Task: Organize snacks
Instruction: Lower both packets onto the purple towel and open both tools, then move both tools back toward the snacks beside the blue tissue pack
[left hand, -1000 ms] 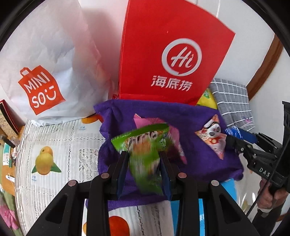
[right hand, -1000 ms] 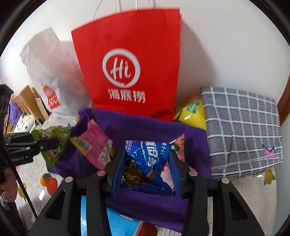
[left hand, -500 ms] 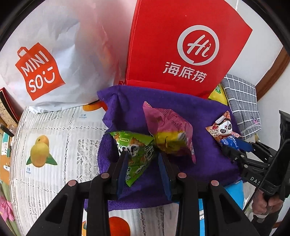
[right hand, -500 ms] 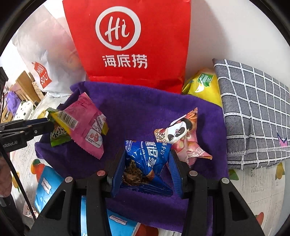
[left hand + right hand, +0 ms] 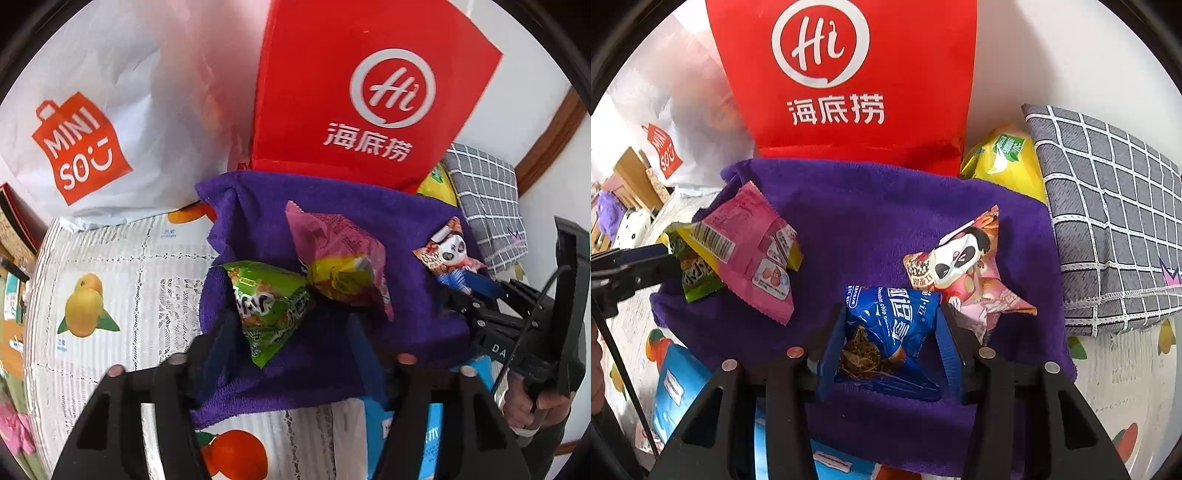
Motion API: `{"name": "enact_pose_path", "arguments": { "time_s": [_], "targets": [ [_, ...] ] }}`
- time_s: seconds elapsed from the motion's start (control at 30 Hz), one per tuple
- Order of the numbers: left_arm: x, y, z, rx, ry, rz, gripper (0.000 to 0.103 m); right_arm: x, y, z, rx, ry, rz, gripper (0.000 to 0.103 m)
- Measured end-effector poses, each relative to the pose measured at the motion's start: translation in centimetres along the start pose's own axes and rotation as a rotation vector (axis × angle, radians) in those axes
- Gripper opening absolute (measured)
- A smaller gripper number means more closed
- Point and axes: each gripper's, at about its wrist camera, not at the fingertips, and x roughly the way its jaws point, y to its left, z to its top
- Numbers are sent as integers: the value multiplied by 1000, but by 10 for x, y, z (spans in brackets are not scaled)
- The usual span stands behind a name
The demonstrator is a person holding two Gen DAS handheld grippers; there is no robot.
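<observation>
A green snack packet (image 5: 266,306) lies on the purple cloth (image 5: 325,362), against a pink packet (image 5: 343,258). My left gripper (image 5: 295,332) is open around the green packet's near end, its jaws spread wide apart. My right gripper (image 5: 890,332) is shut on a blue chocolate chip cookie packet (image 5: 890,325), held low over the purple cloth (image 5: 886,229). A panda packet (image 5: 964,262) lies just right of it. The pink packet (image 5: 750,254) and the green packet (image 5: 694,273) lie at the cloth's left.
A red paper bag (image 5: 846,81) and a white MINISO bag (image 5: 96,122) stand behind the cloth. A grey checked cushion (image 5: 1115,221) lies to the right, a yellow packet (image 5: 1001,158) beside it. Blue packets (image 5: 676,387) lie at the near edge on a fruit-print tablecloth (image 5: 96,295).
My left gripper lowered the green packet onto the cloth beside the pink packet and opened wide. My right gripper moved down and forward, still holding the blue packet.
</observation>
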Motion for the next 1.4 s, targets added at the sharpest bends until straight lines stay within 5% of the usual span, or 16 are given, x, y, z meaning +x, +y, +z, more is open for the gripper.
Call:
{"name": "enact_pose_path", "arguments": {
  "time_s": [0.13, 0.27, 0.67, 1.03, 1.4],
  "targets": [
    [-11, -3, -4, 21, -22, 30, 72, -12, 1, -1, 22, -30, 14, 78],
    [-22, -1, -11, 29, -33, 24, 73, -36, 1, -4, 76, -104, 32, 84],
    [-70, -6, -56, 63, -107, 26, 72, -126, 7, -49, 128, -193, -114, 84],
    [-121, -16, -103, 67, -149, -9, 72, -198, 13, -113, 213, -287, -159, 84],
    [-149, -26, -139, 64, -169, -24, 72, -209, 11, -168, 234, -264, -105, 84]
  ]
}}
